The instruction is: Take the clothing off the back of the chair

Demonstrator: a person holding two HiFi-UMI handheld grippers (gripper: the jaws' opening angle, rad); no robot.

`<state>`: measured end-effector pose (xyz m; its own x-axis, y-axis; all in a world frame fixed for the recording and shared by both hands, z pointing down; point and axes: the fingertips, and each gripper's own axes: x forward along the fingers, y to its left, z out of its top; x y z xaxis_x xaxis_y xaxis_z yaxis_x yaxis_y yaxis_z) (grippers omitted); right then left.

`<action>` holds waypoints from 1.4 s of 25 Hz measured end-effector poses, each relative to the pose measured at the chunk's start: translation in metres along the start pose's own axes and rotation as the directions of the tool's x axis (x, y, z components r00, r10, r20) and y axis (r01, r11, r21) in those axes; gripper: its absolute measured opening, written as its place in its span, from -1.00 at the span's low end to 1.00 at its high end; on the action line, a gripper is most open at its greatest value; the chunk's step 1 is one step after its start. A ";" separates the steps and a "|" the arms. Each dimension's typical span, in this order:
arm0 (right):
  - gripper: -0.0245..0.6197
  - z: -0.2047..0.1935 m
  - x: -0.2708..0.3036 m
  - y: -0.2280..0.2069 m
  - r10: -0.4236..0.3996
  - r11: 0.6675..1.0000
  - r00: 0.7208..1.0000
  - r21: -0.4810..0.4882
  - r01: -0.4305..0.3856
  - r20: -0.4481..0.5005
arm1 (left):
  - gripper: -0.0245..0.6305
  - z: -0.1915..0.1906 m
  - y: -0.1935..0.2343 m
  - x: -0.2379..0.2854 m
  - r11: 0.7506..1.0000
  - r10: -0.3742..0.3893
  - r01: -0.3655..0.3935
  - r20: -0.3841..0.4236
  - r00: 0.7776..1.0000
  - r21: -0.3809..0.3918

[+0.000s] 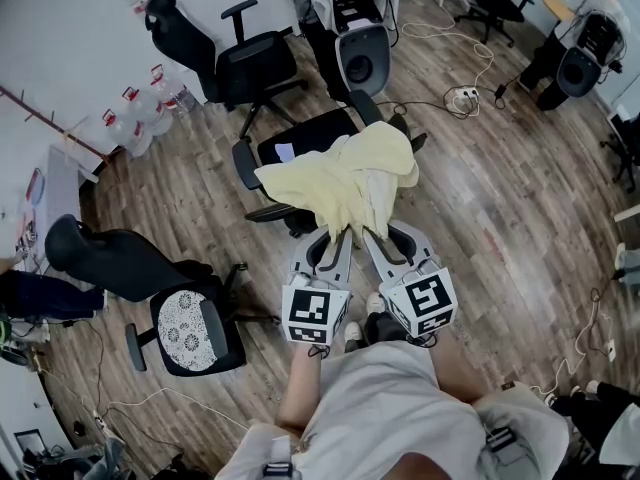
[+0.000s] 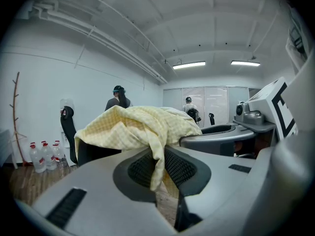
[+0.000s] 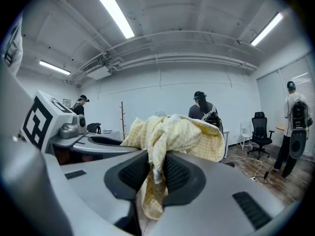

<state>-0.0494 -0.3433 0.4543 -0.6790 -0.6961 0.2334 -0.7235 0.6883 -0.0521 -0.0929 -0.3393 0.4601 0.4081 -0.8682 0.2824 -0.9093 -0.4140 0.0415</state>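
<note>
A pale yellow checked garment (image 1: 345, 178) lies draped over the back of a black office chair (image 1: 300, 143) in the head view. The chair's backrest is mostly hidden under it. My left gripper (image 1: 335, 240) and right gripper (image 1: 372, 236) sit side by side at the garment's near hem. In the left gripper view a fold of the garment (image 2: 138, 127) hangs pinched between the ribbed pads of that gripper (image 2: 158, 168). The right gripper view shows the same: the cloth (image 3: 182, 134) is clamped in the right gripper (image 3: 155, 173), with its tail dangling below the pads.
Another black chair (image 1: 230, 63) stands behind, and one with a patterned cushion (image 1: 185, 328) is at the left. Water bottles (image 1: 140, 118) line the left wall. A power strip (image 1: 462, 98) and cables lie on the wood floor. A person (image 1: 350, 28) stands beyond the chair.
</note>
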 end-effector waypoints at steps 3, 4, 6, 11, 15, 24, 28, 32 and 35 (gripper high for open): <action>-0.66 0.002 -0.001 0.001 -0.001 1.000 1.000 -0.004 0.001 0.006 | -0.72 0.002 -0.001 -0.002 1.000 -0.003 0.003 0.008 1.000 0.006; -0.67 0.003 -0.002 0.001 -0.002 1.000 1.000 -0.006 0.002 0.008 | -0.72 0.002 -0.001 -0.003 1.000 -0.003 0.003 0.009 1.000 0.005; -0.67 0.004 -0.003 0.002 -0.004 1.000 1.000 -0.007 0.004 0.013 | -0.72 0.003 -0.002 -0.005 1.000 -0.005 0.005 0.011 1.000 0.005; -0.67 0.009 -0.009 0.006 -0.005 1.000 1.000 -0.009 0.005 0.023 | -0.73 0.008 -0.005 -0.011 1.000 -0.006 0.006 0.022 1.000 0.012; -0.68 0.013 -0.012 0.009 -0.002 1.000 1.000 -0.011 0.003 0.030 | -0.73 0.012 -0.007 -0.016 1.000 -0.005 0.005 0.029 1.000 0.013; -0.68 0.017 -0.022 0.020 -0.002 1.000 0.999 -0.014 0.003 0.043 | -0.73 0.016 -0.012 -0.029 1.000 -0.002 0.001 0.043 0.999 0.021; -0.68 0.017 -0.026 0.024 -0.007 1.000 0.999 -0.016 0.007 0.049 | -0.73 0.015 -0.013 -0.035 1.000 -0.005 0.004 0.047 0.999 0.025; -0.68 0.017 -0.032 0.029 -0.012 1.000 0.999 -0.016 0.013 0.051 | -0.73 0.015 -0.017 -0.042 1.000 -0.011 0.010 0.051 0.999 0.029; -0.68 0.018 -0.036 0.035 -0.016 1.000 0.998 -0.017 0.017 0.053 | -0.73 0.016 -0.018 -0.048 0.999 -0.012 0.010 0.057 0.998 0.033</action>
<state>-0.0520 -0.2980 0.4269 -0.6726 -0.7172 0.1825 -0.7330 0.6794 -0.0317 -0.0952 -0.2949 0.4307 0.4228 -0.8774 0.2269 -0.9021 -0.4314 0.0129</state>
